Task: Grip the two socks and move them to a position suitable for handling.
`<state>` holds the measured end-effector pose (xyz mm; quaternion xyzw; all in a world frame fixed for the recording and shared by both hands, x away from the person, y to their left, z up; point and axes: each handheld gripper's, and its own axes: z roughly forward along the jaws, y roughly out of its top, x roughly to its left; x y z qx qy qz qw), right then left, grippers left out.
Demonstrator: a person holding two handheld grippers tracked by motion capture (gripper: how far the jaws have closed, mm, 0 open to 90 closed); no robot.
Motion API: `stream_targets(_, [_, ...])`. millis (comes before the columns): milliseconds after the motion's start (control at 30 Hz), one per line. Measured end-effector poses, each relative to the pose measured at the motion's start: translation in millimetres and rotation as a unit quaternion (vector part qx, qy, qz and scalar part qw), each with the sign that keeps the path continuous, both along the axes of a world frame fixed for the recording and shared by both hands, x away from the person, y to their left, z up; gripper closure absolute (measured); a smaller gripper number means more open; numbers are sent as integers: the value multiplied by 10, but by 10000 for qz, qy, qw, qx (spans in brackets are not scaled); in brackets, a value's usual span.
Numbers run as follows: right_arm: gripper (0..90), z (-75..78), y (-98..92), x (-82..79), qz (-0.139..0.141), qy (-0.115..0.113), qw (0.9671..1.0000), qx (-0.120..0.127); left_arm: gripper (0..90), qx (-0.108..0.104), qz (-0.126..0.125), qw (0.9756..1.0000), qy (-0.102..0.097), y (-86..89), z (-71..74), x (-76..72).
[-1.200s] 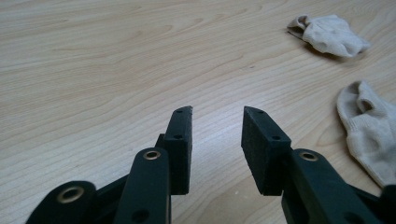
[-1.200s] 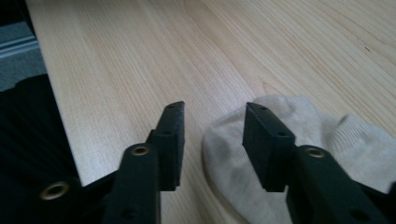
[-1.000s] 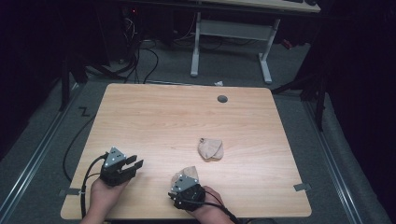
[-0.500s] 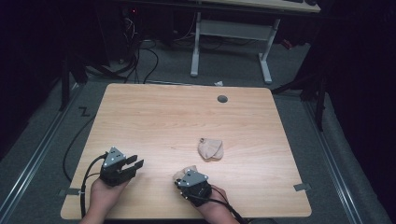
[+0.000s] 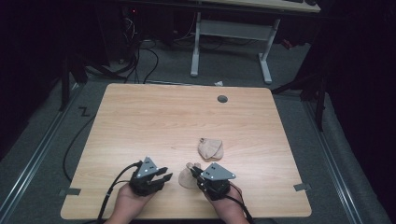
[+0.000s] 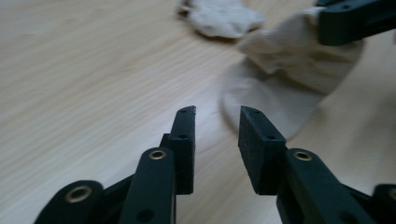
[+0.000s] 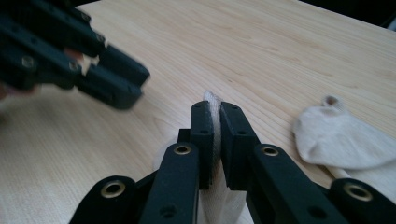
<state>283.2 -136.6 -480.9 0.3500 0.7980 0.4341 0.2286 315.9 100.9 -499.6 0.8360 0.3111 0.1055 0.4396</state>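
**Two cream socks, one pinched at the lower centre of the tabletop**

Two small cream-coloured fabric socks lie on the light wooden tabletop (image 5: 154, 121). In the high view, the held cream sock (image 5: 187, 177) sits at the lower centre of the frame, between the two grippers, while the loose cream sock (image 5: 210, 148) rests a little above and to the right of it, apart from both tools.

The right gripper (image 5: 196, 171), at the lower centre-right of the high view, has its fingers (image 7: 203, 130) clamped on a fold of the held sock; in the right gripper view the fabric (image 7: 212, 105) shows squeezed between the black pads, and the loose sock (image 7: 341, 140) lies at the right of that frame.

The left gripper (image 5: 164, 174), at the lower left-centre of the high view, has its fingers (image 6: 184, 135) apart with a clear gap, gripping nothing. In the left gripper view the held sock (image 6: 285, 88) hangs just beyond its tips at the right, with the loose sock (image 6: 219, 16) at the top edge. The person's hands (image 5: 128, 205) enter from the bottom of the high view.
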Motion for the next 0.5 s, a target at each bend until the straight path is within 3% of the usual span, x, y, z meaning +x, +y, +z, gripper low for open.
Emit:
stream_targets(100, [841, -16, -106, -7, -126, 30, 9998, 125, 719, 53, -184, 9998, -12, -245, -11, 46])
stream_targets(200, [838, -47, -201, -22, -285, 39, 9995, 121, 742, 464, -434, 9980, -20, -465, -109, 55])
stream_targets(367, [822, -111, -390, -39, -624, 138, 9980, 32, 758, 773, -478, 9958, 120, -550, -222, 102])
stream_targets(500, [791, -182, -586, -71, -932, 281, 9952, -51, 762, 822, -532, 9951, 137, -548, -232, 133])
